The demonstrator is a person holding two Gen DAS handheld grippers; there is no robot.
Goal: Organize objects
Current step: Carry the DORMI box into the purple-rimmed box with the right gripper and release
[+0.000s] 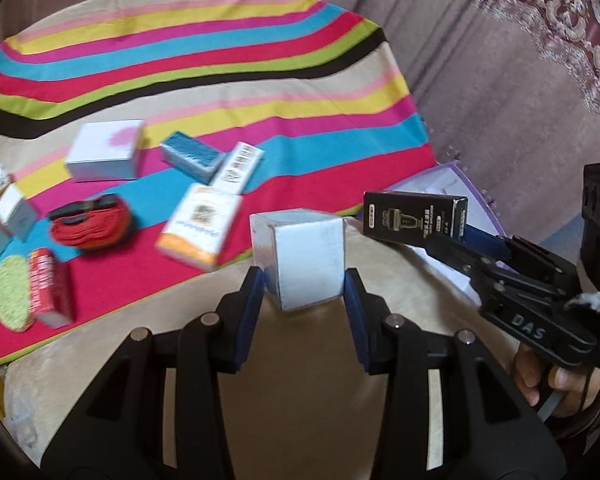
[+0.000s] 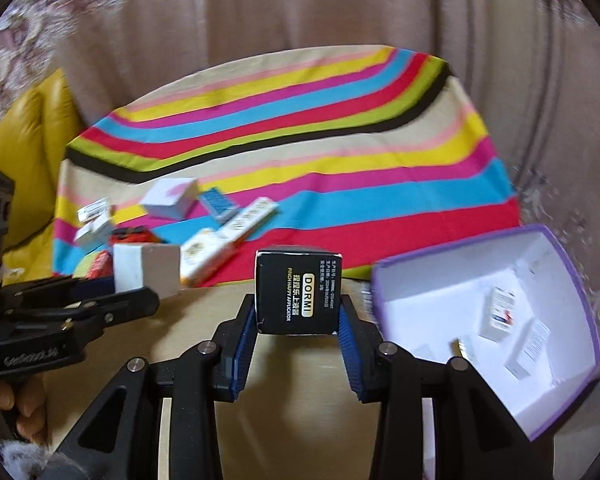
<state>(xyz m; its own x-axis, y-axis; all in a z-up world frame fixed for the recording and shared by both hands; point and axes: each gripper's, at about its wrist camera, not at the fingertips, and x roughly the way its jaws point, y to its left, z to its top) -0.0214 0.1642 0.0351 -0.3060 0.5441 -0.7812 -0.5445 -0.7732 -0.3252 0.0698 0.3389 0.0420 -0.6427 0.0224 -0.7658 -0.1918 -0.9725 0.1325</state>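
A beige surface (image 1: 300, 380) carried a cloth (image 1: 220, 52) striped in wavy bands of pink, yellow, magenta, blue, red, green and black. Brownish curtains (image 2: 300, 12) hung behind it, a patterned maroon drape (image 1: 560, 20) showed at one o'clock in the left wrist view, and a yellow cushion (image 2: 24, 128) sat at nine o'clock in the right wrist view.

The left tool (image 1: 304, 284) was pinching a plain white cube box (image 1: 304, 260) between its blue pads, held above the edge of the surface. The right tool (image 2: 298, 312) was pinching a black carton (image 2: 298, 296) that read "DORMI" and "PINCH HAPPY APPLICATOR" beside Chinese characters too small to make out. The body of the right tool, seen at four o'clock from the left wrist, bore the letters "DAS".

At four o'clock from the right tool stood an open white box with purple edges (image 2: 572, 280), with a few small cartons (image 2: 500, 314) inside; their print was unreadable.

On the cloth, toward ten o'clock from the left tool, lay a white box with a pink patch (image 1: 104, 152), a blue sponge block (image 1: 190, 156), a long white carton with a barcode (image 1: 238, 168), an orange-edged white carton (image 1: 198, 232), a coil of red cord (image 1: 88, 226), a red packet (image 1: 46, 284) and a green scrubbing pad (image 1: 10, 298). Their lettering was blurred.
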